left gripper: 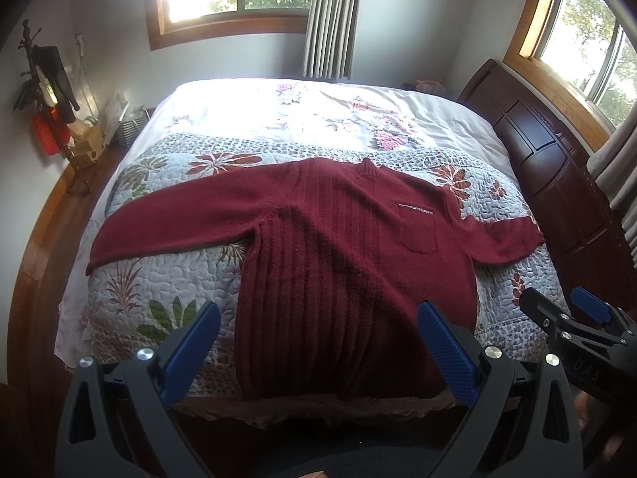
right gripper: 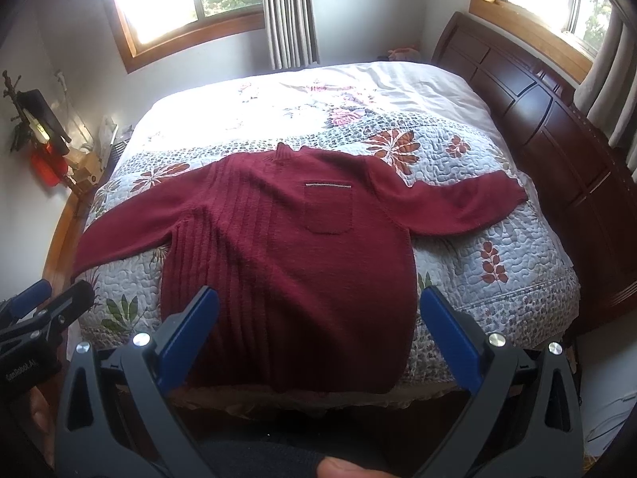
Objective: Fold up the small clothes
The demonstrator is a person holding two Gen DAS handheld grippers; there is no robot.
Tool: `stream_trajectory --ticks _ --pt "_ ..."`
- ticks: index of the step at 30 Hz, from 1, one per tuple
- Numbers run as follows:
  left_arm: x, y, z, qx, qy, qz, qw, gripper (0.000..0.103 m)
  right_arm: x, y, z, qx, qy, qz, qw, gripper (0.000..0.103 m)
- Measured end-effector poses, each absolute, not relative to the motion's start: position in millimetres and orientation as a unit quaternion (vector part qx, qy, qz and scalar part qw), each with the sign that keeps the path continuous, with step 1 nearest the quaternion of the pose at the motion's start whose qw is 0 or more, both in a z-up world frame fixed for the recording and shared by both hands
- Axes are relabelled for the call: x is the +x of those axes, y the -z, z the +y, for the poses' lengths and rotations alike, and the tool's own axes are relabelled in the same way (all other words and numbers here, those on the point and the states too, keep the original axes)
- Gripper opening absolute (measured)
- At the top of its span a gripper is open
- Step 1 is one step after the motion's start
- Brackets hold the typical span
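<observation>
Left wrist view looks down a bed (left gripper: 458, 119) with a flowery quilt (left gripper: 167, 279). A red sweater (left gripper: 338, 239) lies flat on the quilt, front side up, with both sleeves spread out wide. Its collar (left gripper: 368, 169) points to 12 o'clock and its bottom edge hangs near the bed's close edge at 6 o'clock. A small pocket (left gripper: 418, 235) sits on its chest, toward 2 o'clock. The left gripper (left gripper: 318, 314) is held above the bottom of the sweater, and its two blue fingers (left gripper: 191, 354) are spread wide apart with nothing between them. They do not touch the sweater. The right gripper (left gripper: 557, 302) peeks in at 4 o'clock, just beside the left one. In the right wrist view, the sweater (right gripper: 302, 247) fills the middle, and the pocket (right gripper: 328, 209) is near 12 o'clock from the gripper. The right gripper (right gripper: 318, 298) is also spread wide and holds nothing. The left gripper (right gripper: 51, 294) shows at 9 o'clock. A dark wood headboard (right gripper: 557, 131) stands at 2 o'clock, and windows (right gripper: 179, 0) with curtains (right gripper: 288, 12) are on the far wall. A finger (right gripper: 342, 468) shows at 6 o'clock.
</observation>
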State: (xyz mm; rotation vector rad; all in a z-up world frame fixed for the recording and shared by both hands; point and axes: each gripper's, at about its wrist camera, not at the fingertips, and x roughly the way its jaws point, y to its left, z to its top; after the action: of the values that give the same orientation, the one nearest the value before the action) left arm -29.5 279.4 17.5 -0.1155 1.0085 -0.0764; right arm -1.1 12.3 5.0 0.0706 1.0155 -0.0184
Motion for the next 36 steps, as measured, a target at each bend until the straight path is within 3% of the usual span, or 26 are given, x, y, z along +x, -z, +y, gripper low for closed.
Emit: stream_trajectory --ticks 36 --pt "-26.7 -12.9 283.5 -0.058 0.036 0.483 0.873 0.099 -0.9 0.1 15.9 0.035 0.009 0.490 0.871 0.100"
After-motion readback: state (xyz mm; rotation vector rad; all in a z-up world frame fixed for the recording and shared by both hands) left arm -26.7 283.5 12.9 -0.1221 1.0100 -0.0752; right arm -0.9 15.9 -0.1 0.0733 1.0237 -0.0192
